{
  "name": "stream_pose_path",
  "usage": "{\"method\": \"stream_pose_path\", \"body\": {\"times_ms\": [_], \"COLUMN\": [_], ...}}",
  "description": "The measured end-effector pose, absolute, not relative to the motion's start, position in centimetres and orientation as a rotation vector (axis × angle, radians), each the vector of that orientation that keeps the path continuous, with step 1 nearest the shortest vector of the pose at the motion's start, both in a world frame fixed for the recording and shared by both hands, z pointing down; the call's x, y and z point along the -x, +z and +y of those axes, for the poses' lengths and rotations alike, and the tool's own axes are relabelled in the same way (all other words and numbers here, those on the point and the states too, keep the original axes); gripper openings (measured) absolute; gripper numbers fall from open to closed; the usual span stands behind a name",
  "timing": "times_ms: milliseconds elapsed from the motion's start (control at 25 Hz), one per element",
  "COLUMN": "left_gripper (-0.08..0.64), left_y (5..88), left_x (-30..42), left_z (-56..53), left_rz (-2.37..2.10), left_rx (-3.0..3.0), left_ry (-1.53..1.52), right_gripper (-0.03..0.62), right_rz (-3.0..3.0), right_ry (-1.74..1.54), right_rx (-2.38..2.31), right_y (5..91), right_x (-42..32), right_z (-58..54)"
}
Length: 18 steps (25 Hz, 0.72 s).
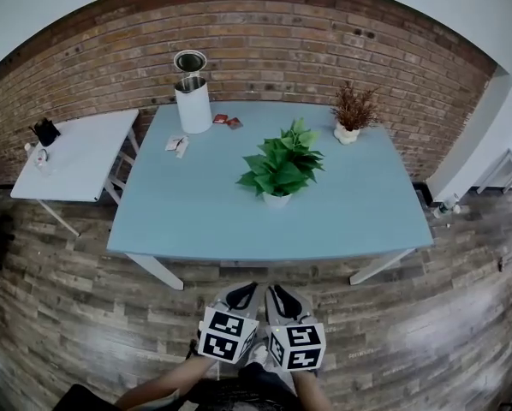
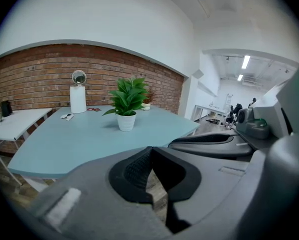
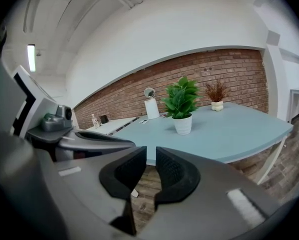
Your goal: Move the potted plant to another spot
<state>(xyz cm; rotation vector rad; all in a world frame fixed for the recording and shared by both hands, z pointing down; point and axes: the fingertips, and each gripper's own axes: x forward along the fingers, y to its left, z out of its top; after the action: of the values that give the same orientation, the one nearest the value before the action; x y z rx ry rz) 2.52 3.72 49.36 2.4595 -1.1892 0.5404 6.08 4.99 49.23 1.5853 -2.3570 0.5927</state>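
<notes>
We note the potted plant [image 1: 281, 168] upright at mid tabletop [image 1: 196, 217], well ahead of the left gripper [image 1: 241, 296], jaws together, and the right gripper [image 1: 282, 300], jaws barely parted and empty; we judge both must open wide and meet the white pot [image 1: 276, 199] low.

left tongs [image 1: 244, 290], right tongs [image 1: 278, 291]: grey | pads [image 3: 177, 174] black, ribbed | cubes [image 1: 228, 334] black-white
</notes>
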Motion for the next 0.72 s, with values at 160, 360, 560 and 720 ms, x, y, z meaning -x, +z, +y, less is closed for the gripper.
{"method": "stream_pose_path", "body": {"times_ms": [160,360,560,720], "left_gripper": [0.002,0.002,0.002,0.002], "left_y": [49.2,49.4,49.8,50.0], "left_x": [-3.1,-3.6,-3.7,-4.0], "left_z": [1.9,0.7,-0.3,-1.6], "left_rz": [-1.253,-1.292,-1.311,-1.319], "left_rx": [-2.412,-2.393,-2.374,-2.375], "left_ry": [0.543,0.545,0.540,0.532], "right_gripper": [0.066,0.100,0.121,0.137], "right_rz": [-2.382,-2.385,-2.379,-2.371], "right_ry": [0.564,0.542,0.519,0.484], "right_rx": [-1.538,-1.522,-1.521,-1.523], "right_y": [49.0,49.5,49.9,50.2], "right_x": [-7.1,-8.1,-8.8,-9.2], "right_z": [3.1,1.1,-0.4,-1.9]}}
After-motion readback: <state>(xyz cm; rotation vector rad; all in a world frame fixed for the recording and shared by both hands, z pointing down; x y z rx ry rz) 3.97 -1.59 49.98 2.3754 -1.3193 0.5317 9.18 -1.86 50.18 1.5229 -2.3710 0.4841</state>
